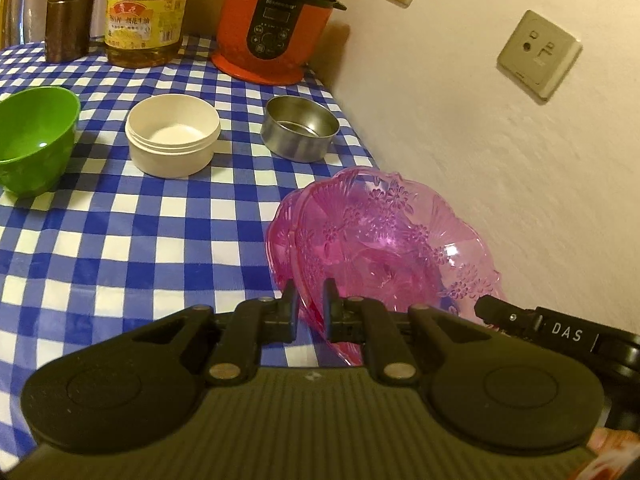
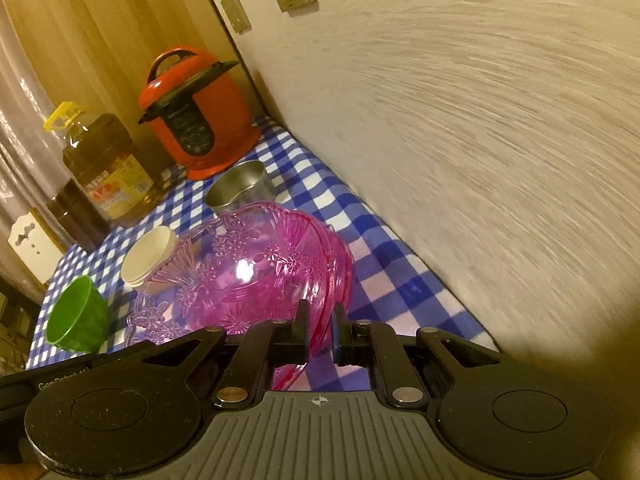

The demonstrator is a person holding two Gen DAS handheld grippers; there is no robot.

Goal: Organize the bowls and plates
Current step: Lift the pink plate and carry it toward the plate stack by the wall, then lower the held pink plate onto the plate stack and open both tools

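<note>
Gripping the pink plates (image 1: pixel 372 240), both tools show; only the right view catches a white box (image 2: pixel 30 250).

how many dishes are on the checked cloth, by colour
pink plates: 2, stacked, held at the rim by the left gripper and the right gripper
green bowl: 1
white bowl: 1
metal bowl: 1
total: 5
</note>
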